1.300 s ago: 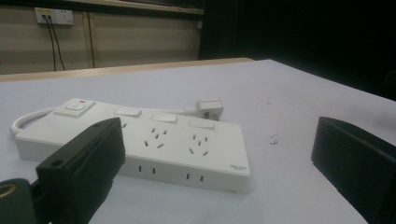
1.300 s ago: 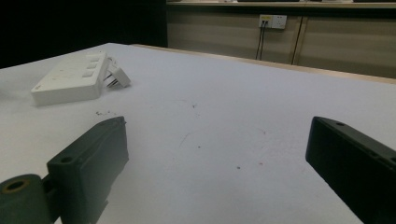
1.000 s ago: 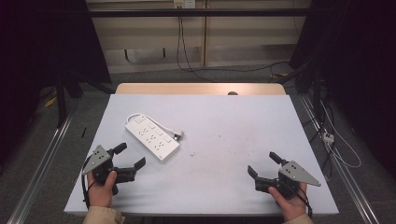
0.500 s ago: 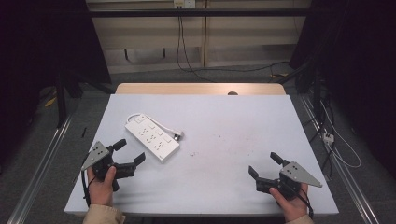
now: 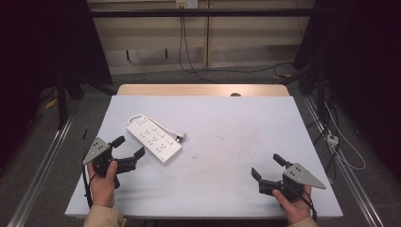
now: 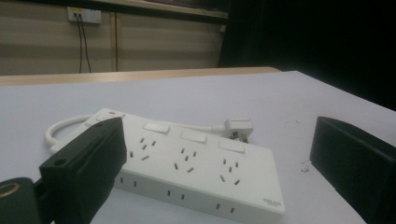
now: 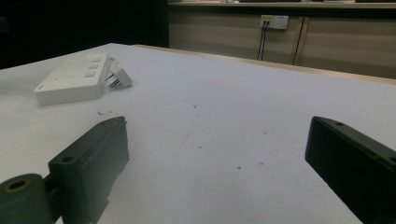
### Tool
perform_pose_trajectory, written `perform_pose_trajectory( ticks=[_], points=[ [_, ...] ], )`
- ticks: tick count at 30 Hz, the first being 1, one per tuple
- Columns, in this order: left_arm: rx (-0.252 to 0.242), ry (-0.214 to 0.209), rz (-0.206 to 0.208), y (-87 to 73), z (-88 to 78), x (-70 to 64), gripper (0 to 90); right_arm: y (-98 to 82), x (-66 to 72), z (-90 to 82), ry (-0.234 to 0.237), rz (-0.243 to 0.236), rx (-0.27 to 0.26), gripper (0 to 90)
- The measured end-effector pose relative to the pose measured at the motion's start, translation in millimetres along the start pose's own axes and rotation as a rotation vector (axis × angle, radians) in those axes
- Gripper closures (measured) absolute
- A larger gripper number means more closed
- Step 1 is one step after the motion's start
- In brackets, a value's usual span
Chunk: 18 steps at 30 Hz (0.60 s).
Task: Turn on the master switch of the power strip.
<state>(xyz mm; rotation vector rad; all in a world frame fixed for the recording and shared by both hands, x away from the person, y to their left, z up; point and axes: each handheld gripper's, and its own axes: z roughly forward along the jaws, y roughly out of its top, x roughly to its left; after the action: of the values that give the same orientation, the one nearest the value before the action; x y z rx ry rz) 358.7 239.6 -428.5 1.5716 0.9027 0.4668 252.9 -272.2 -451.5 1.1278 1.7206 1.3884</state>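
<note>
Power strip (image 5: 154, 138), white with three switched sockets, lies flat on the pale table (image 5: 227, 123), and I place everything else from it. My left gripper (image 5: 128, 151) sits just beside its near long edge, jaws spread wide and empty, aimed along the strip without touching it; in the left gripper view the strip (image 6: 187, 163) lies between the two jaws. Its plug (image 5: 179, 137) and looped cord rest against its far side. My right gripper (image 5: 267, 166) hovers well apart from the strip, jaws also wide open, holding nothing.
</note>
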Motion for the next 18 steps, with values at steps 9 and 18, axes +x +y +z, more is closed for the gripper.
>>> perform_pose_trajectory(
  ticks=[9, 18],
  points=[
    [0.033, -0.014, 0.005, 3.0, 12.2, 0.3, 2.2, 0.3, -0.4, -0.4, 0.003, 0.0, -0.002, 6.1],
    [0.065, -0.011, 0.01, 7.6, 27.1, 2.8, 4.0, 0.5, -0.1, -0.7, 0.003, 0.006, -0.005, 6.2]
  ],
)
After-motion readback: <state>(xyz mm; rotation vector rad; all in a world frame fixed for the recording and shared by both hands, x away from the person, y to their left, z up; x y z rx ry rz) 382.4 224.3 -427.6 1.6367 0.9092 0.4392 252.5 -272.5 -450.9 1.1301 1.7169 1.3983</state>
